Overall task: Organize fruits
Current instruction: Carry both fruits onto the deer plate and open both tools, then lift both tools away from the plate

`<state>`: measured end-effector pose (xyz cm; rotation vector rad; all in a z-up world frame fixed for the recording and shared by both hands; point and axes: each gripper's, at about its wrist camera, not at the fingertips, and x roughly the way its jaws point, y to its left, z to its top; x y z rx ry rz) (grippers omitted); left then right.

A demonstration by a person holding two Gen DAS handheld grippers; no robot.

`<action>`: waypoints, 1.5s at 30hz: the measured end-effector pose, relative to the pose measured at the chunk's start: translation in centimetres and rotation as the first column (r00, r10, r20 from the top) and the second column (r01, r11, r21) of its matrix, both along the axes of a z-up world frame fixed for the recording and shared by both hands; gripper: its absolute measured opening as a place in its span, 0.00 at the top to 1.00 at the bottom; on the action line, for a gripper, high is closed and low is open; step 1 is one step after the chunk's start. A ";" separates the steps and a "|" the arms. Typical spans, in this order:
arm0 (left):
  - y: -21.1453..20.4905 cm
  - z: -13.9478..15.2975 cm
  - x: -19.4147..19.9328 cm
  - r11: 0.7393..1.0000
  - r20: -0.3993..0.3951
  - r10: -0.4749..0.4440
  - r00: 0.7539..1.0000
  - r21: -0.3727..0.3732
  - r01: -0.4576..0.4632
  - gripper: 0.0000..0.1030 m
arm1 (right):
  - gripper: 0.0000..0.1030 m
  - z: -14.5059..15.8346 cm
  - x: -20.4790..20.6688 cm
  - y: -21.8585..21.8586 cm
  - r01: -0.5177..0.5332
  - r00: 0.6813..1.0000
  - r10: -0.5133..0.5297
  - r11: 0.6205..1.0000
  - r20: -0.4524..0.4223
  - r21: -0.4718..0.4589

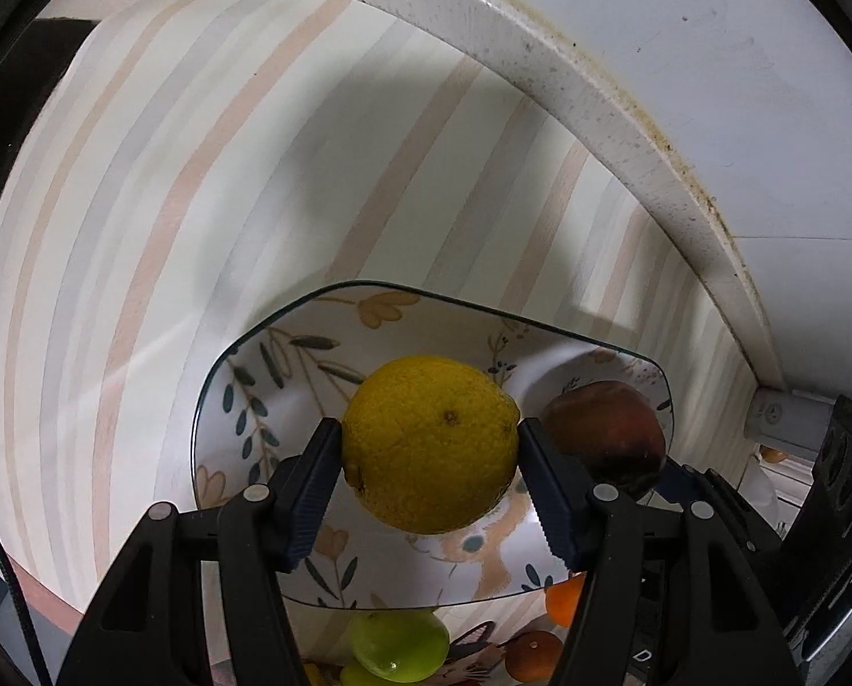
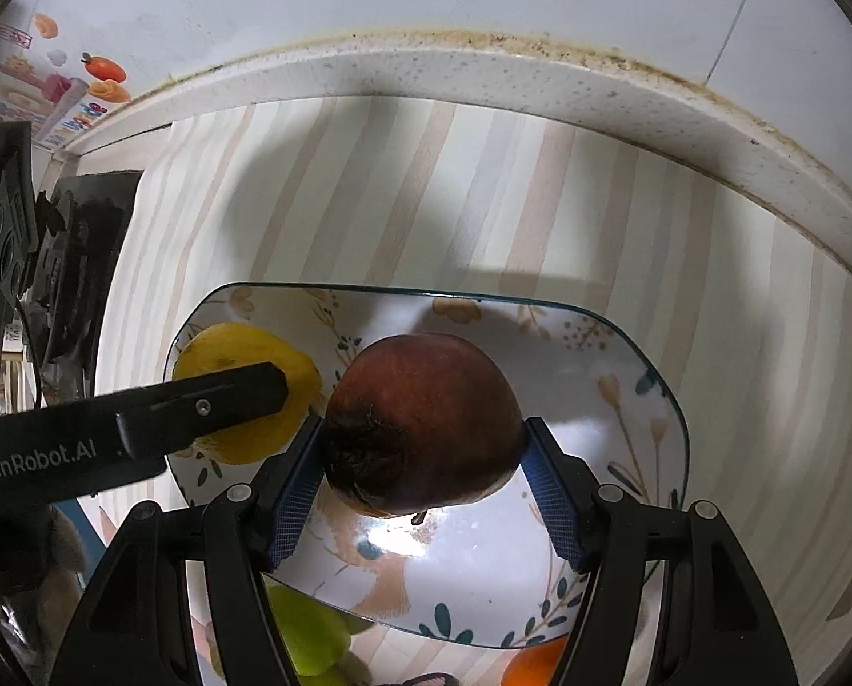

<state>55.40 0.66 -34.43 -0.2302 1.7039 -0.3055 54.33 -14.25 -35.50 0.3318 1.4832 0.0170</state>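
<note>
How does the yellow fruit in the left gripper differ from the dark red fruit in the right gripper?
The yellow fruit has bright, pitted, even skin; the dark red fruit is smooth with a blackened, shrivelled patch. The yellow fruit looks rounder; the red one tapers. Both are clamped between gripper pads over the floral plate.

We find the left tool (image 1: 428, 446) built of matte black plastic arms, triangular cut-outs in the outer links, with round silver pivot pins at the joints. Its fingers (image 1: 311, 491) carry dark navy ribbed pads. A white letter "D" sits low on its right arm. We note the right tool (image 2: 423, 446) has the same black frame and silver pins, its pads (image 2: 557, 509) a brighter blue mesh. From the right wrist view, the left tool's arm bears white "GenRobot.AI" lettering and a small screw.
</note>
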 end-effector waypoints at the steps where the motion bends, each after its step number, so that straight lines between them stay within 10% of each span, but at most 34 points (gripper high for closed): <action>1: -0.3 0.0 0.2 1.000 -0.002 -0.004 1.000 0.005 0.004 0.42 | 0.31 -0.2 0.1 0.1 -0.004 1.000 0.005 1.000 -0.008 0.002; 17: 0.7 4.8 0.0 0.995 0.143 -0.058 0.988 0.084 0.046 0.15 | 0.10 2.9 -1.7 -1.7 0.013 1.000 -0.014 0.998 -0.011 -0.066; 25: 3.5 8.4 -4.8 0.975 0.293 -0.055 0.955 0.221 -0.011 0.15 | 0.10 6.6 -6.7 -2.7 -0.010 1.000 0.013 0.988 0.022 -0.152; 45: 3.1 18.3 -18.9 0.968 0.554 -0.089 0.828 0.242 -0.058 0.15 | 0.10 18.8 -19.7 -0.2 -0.067 0.958 0.124 0.973 0.257 -0.220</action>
